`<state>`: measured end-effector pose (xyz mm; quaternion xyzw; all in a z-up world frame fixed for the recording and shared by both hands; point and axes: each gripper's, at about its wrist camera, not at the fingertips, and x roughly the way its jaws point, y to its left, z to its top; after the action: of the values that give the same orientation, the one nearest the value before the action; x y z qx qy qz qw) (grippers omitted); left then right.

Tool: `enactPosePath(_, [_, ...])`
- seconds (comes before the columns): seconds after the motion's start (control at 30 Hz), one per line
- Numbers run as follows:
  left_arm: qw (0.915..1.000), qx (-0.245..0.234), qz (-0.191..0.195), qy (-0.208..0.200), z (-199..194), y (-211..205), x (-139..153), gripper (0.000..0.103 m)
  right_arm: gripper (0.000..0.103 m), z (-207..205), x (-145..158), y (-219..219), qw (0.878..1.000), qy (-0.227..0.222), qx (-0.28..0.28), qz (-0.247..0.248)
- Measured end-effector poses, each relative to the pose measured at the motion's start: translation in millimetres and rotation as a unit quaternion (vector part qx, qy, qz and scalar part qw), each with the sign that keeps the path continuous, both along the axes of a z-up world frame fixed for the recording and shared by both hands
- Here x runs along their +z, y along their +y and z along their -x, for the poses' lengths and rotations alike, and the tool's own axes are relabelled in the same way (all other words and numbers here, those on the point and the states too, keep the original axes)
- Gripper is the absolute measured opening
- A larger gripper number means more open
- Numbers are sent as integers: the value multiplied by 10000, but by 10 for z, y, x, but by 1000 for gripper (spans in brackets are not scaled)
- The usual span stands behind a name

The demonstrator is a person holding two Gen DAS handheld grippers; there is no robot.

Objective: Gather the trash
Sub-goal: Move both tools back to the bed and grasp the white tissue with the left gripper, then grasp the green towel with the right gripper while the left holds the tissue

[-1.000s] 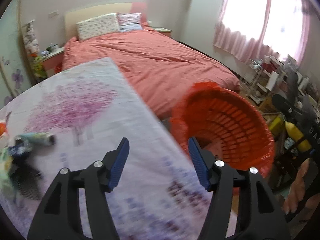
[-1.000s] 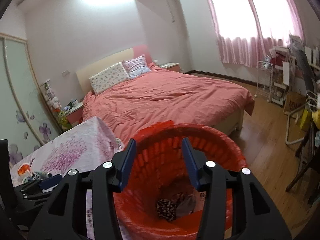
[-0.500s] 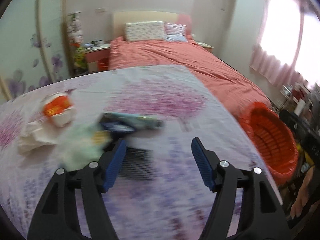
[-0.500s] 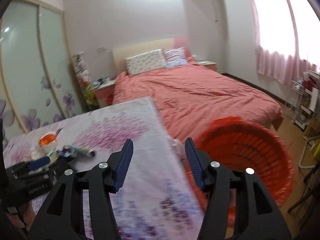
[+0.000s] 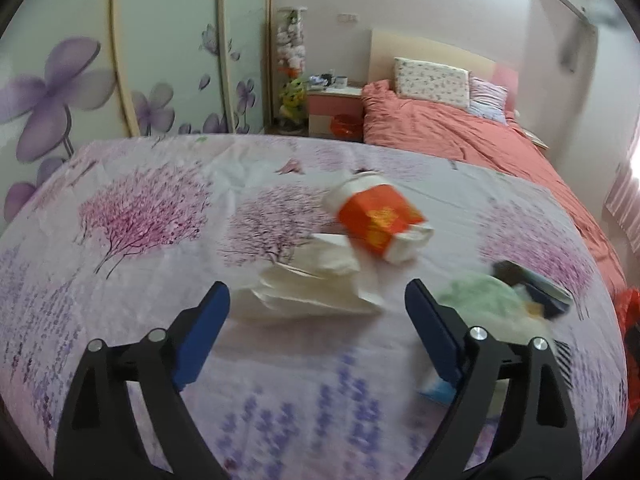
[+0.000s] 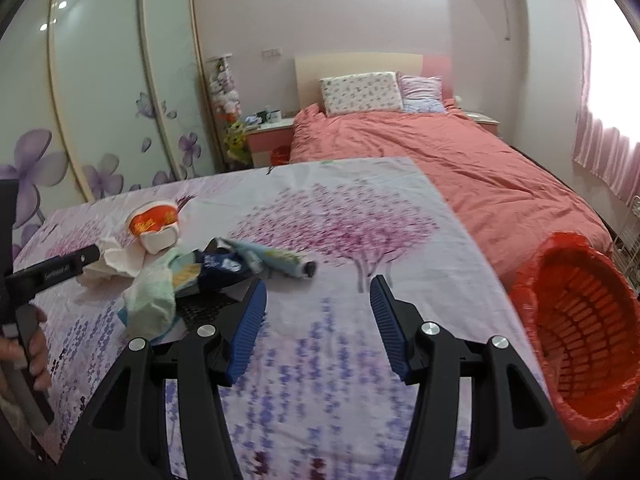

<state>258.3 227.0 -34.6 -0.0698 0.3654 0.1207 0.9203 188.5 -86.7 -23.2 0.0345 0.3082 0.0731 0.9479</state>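
Note:
Trash lies on a table with a flowered cloth [image 5: 140, 208]: a red and white paper cup [image 5: 380, 222] on its side, crumpled white tissue [image 5: 316, 288], a pale green wrapper [image 5: 484, 300] and dark blue packets [image 5: 536, 284]. My left gripper [image 5: 316, 320] is open and empty, just short of the tissue. In the right wrist view the cup [image 6: 156, 226], green wrapper [image 6: 154, 296], dark blue packet [image 6: 220, 270] and a light blue tube [image 6: 276, 262] lie left of centre. My right gripper [image 6: 316, 312] is open and empty over bare cloth. The red basket [image 6: 576, 332] stands at the table's right.
A bed with a pink cover [image 6: 440, 152] lies beyond the table. A nightstand [image 5: 334, 108] and flowered wardrobe doors [image 5: 120, 60] stand behind on the left. The left gripper's body [image 6: 52, 272] and the hand holding it show at the left of the right wrist view.
Both grippers have swung left, away from the red basket and toward the pile of trash. The left one now faces the tissue and cup. Both stay open and empty.

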Motion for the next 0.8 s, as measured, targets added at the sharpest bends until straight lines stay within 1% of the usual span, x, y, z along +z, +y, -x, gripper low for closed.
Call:
enactPosePath(0.1, [9999, -11, 39, 124, -133, 99, -74, 90, 55, -59, -43, 127, 10000, 76, 38, 22])
enactPosePath(0.2, [9995, -13, 4, 320, -289, 133, -192, 90, 55, -96, -70, 142, 9999, 139, 38, 8])
enactPosePath(0.33, [9985, 5, 106, 532, -418, 171, -348, 89, 55, -123, -85, 166, 9999, 161, 31, 24])
enactPosePath(0.4, [9983, -3, 116, 572, -439, 183, -391, 87, 55, -127, -90, 167, 9999, 168, 34, 15])
enactPosePath(0.5, [9982, -15, 124, 589, -443, 196, -431, 79, 55, -141, -106, 206, 9998, 193, 52, -11])
enactPosePath(0.53, [9981, -16, 146, 593, -444, 208, -439, 75, 55, -133, -103, 217, 9998, 198, 57, -17])
enactPosePath(0.6, [9979, -32, 232, 596, -438, 228, -448, 73, 55, -133, -106, 236, 9997, 212, 89, -33])
enactPosePath(0.63, [9980, -43, 263, 579, -435, 245, -451, 70, 55, -132, -104, 246, 9997, 217, 104, -41])
enactPosePath(0.8, [9985, -60, 194, 513, -372, 269, -433, 69, 55, -139, -81, 317, 9994, 236, 200, -130])
